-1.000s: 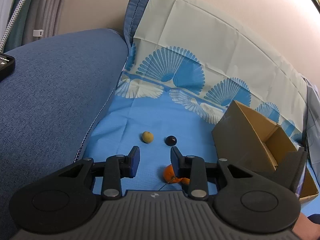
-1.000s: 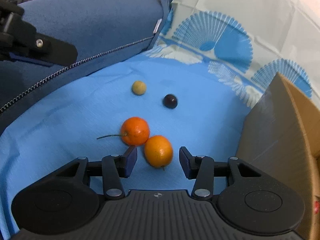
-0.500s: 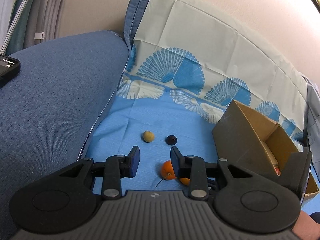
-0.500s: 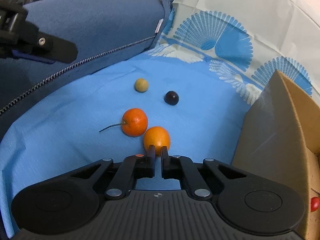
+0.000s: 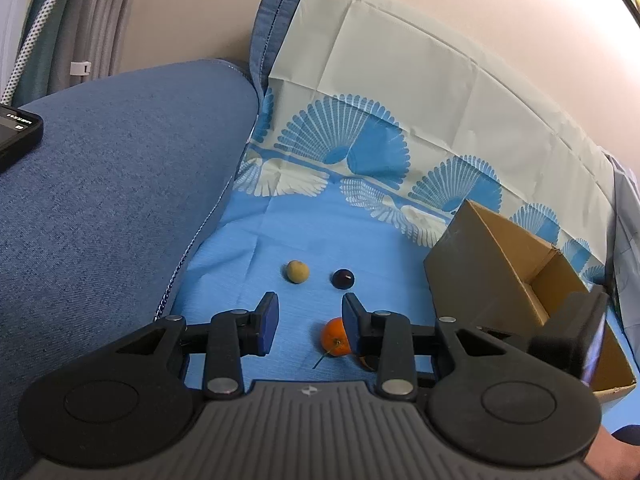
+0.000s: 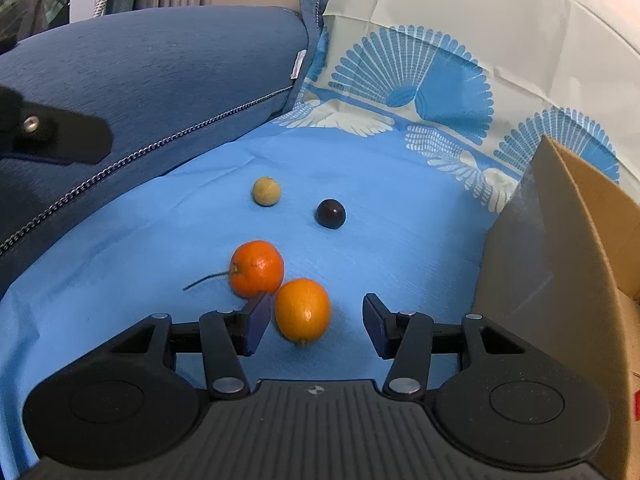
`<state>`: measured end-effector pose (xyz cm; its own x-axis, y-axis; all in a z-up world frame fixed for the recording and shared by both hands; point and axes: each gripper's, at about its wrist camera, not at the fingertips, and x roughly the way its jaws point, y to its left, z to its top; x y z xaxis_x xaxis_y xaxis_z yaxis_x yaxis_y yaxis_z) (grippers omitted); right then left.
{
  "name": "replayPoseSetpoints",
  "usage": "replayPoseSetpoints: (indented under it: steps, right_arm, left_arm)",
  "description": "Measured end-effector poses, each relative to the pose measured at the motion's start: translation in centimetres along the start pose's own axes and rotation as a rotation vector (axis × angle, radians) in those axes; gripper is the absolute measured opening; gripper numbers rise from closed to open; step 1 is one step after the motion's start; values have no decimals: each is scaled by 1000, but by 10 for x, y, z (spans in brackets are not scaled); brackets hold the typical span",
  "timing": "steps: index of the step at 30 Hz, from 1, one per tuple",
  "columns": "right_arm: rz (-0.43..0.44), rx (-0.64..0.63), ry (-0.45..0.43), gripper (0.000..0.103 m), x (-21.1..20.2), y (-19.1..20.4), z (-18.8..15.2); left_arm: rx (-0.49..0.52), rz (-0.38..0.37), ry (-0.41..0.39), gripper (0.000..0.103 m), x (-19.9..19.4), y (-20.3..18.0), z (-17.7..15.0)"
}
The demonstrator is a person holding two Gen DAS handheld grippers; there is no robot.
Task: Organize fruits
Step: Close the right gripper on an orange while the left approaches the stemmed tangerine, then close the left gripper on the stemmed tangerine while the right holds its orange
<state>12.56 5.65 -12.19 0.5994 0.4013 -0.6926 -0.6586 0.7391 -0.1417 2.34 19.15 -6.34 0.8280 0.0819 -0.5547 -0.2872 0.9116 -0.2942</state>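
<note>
Several fruits lie on a blue cloth [image 6: 120, 248]. A smooth orange [image 6: 303, 309] sits between the open fingers of my right gripper [image 6: 313, 322], nearer the left finger, not gripped. A stemmed tangerine [image 6: 257, 268] touches it on the left; it also shows in the left wrist view [image 5: 335, 336]. Farther back lie a small tan fruit [image 6: 266, 191] [image 5: 297, 271] and a dark plum [image 6: 331, 214] [image 5: 343, 279]. My left gripper [image 5: 310, 322] is open and empty, held above the cloth.
An open cardboard box [image 5: 516, 276] [image 6: 560, 264] stands at the right. A blue sofa cushion [image 5: 104, 200] rises at the left with a black phone [image 5: 16, 136] on it. A fan-patterned cloth [image 5: 400, 120] covers the backrest.
My right gripper was shut half a second ago and has opened again around the smooth orange. The left gripper has lifted slightly and stays open.
</note>
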Motion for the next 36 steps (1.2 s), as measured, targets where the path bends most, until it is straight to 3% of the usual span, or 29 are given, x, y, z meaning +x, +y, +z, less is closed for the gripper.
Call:
replayPoseSetpoints:
  steps: [4, 7, 13, 21, 26, 30, 36]
  right_arm:
    - [18, 18, 15, 52, 11, 0, 2]
    - [55, 35, 32, 36, 16, -2, 2]
    - [66, 41, 43, 35, 4, -3, -1]
    - [101, -64, 15, 35, -74, 10, -11]
    - [114, -16, 15, 35, -112, 8, -24]
    - [74, -6, 66, 35, -99, 9, -30]
    - [80, 42, 141, 35, -65, 14, -35]
  left_arm:
    - [5, 2, 4, 39, 1, -1, 0]
    - [10, 5, 7, 39, 2, -1, 1]
    - [5, 3, 2, 39, 0, 0, 0]
    - [-17, -26, 5, 41, -3, 3, -1]
    - [0, -50, 27, 44, 1, -2, -2]
    - [18, -56, 52, 44, 7, -6, -4]
    - [20, -59, 56, 44, 8, -4, -6]
